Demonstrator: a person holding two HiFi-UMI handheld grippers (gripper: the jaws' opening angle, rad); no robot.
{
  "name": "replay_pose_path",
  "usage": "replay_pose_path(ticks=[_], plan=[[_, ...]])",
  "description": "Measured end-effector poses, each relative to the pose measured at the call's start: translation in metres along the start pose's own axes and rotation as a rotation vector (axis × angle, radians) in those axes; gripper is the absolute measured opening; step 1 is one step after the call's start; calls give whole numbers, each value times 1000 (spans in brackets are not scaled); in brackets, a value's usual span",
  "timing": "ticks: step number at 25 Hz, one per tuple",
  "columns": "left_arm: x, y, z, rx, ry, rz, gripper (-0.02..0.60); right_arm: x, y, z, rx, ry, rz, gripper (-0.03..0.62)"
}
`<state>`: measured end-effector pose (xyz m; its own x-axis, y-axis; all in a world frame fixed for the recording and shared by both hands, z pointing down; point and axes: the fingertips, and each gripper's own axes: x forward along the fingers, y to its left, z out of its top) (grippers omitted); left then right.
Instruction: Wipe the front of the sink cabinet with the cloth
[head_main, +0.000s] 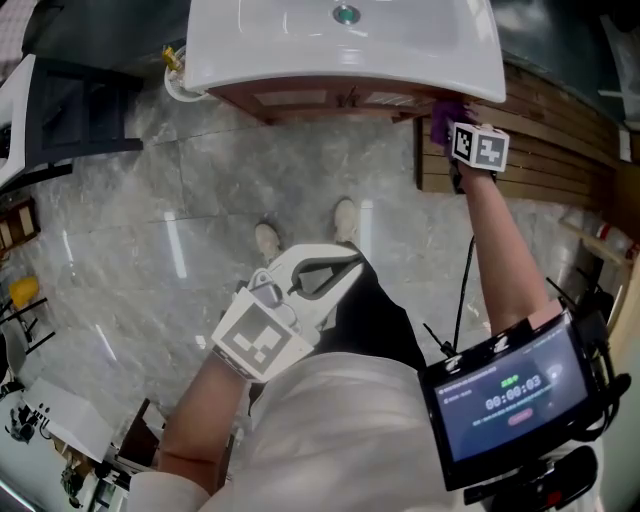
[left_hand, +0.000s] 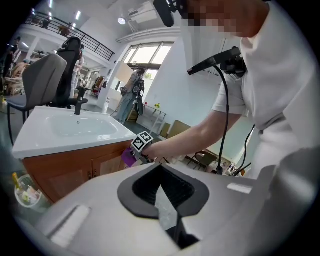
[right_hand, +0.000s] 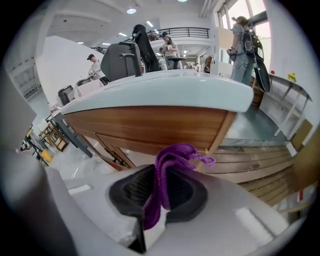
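— Item one, nearest: left gripper (left_hand: 167, 215)?
— Idling low, my jaws pressing together on nothing.
— Item two: right gripper (right_hand: 150, 215)?
— Pinching the purple cloth (right_hand: 170, 160) tight, hovering at the sink cabinet (right_hand: 150, 125) front's right corner. I'm advising flat pressure and overlapping sideways strokes.

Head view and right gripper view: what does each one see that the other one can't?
Only the head view shows the left gripper, the person's shoes, the drain in the basin and a small screen. Only the right gripper view shows the right gripper with its jaws pinching the purple cloth, and an office chair behind. Both show the white sink, the wooden cabinet under it and some purple cloth.
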<state>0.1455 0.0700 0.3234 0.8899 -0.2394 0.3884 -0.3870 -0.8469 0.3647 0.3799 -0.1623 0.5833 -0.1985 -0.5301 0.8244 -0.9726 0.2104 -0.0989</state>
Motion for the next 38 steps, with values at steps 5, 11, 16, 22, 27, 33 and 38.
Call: replay_pose_path(ticks=[5, 11, 16, 22, 27, 33, 38], plan=[[-34, 20, -9, -9, 1, 12, 5, 14, 50, 7, -49, 13, 22, 55], [-73, 37, -24, -41, -23, 39, 5, 28, 119, 22, -105, 13, 67, 55], [-103, 50, -33, -50, -40, 64, 5, 38, 179, 31, -158, 13, 111, 55], [-139, 53, -51, -51, -53, 95, 5, 43, 243, 33, -203, -3, 158, 55], [-164, 65, -54, -75, -58, 122, 5, 55, 291, 43, -239, 4, 201, 55], [-191, 76, -63, -100, -66, 159, 5, 70, 351, 56, -285, 9, 256, 55], [-209, 78, -70, -116, -81, 191, 5, 79, 399, 60, -330, 9, 301, 55]])
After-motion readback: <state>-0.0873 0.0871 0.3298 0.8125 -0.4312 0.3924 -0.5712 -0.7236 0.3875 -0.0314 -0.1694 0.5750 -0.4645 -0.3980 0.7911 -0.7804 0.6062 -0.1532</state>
